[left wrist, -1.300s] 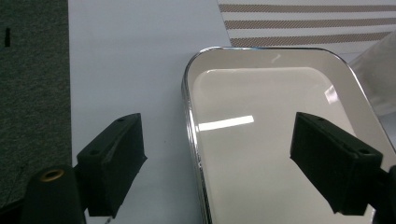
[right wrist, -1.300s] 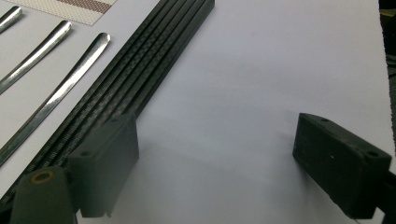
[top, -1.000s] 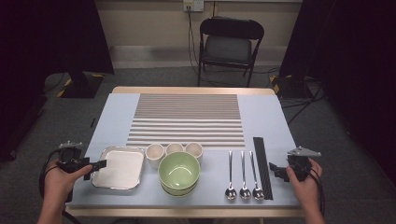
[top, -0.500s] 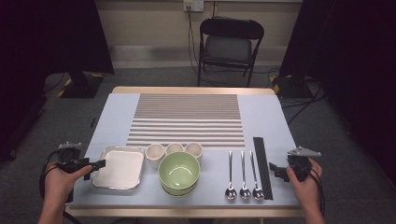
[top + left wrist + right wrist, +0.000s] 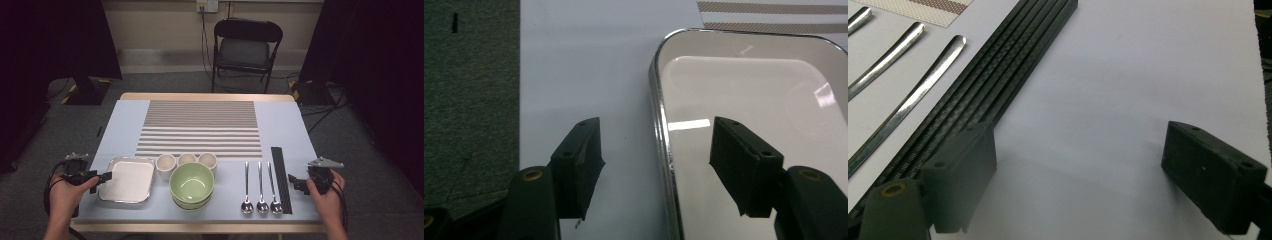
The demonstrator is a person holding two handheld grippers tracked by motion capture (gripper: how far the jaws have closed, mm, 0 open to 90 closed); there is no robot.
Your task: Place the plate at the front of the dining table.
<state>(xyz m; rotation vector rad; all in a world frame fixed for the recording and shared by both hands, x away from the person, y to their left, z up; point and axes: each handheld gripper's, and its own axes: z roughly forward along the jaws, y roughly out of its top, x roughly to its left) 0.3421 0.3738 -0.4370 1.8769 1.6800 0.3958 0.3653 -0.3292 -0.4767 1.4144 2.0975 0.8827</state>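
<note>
A shallow metal tray (image 5: pixel 131 159) with a white inside lies at the front left of the table. My left gripper (image 5: pixel 102 176) is level at its left end. In the left gripper view the tray's left rim (image 5: pixel 659 100) runs between the two jaws of the left gripper (image 5: pixel 659 165). These jaws have just been closing, but neither pad touches the rim. My right gripper (image 5: pixel 295 181) rests at the front right, open wide, just right of a bundle of black sticks (image 5: pixel 281 177). In the right gripper view there is bare table between the jaws of the right gripper (image 5: pixel 1083 175), with the sticks (image 5: pixel 1013 65) beside one jaw.
A green bowl (image 5: pixel 192 184) sits at front centre with three small cups (image 5: pixel 187 159) behind it. Three spoons (image 5: pixel 260 187) lie left of the sticks. A striped mat (image 5: pixel 200 127) covers the far middle. A folding chair (image 5: pixel 247 45) stands beyond the table.
</note>
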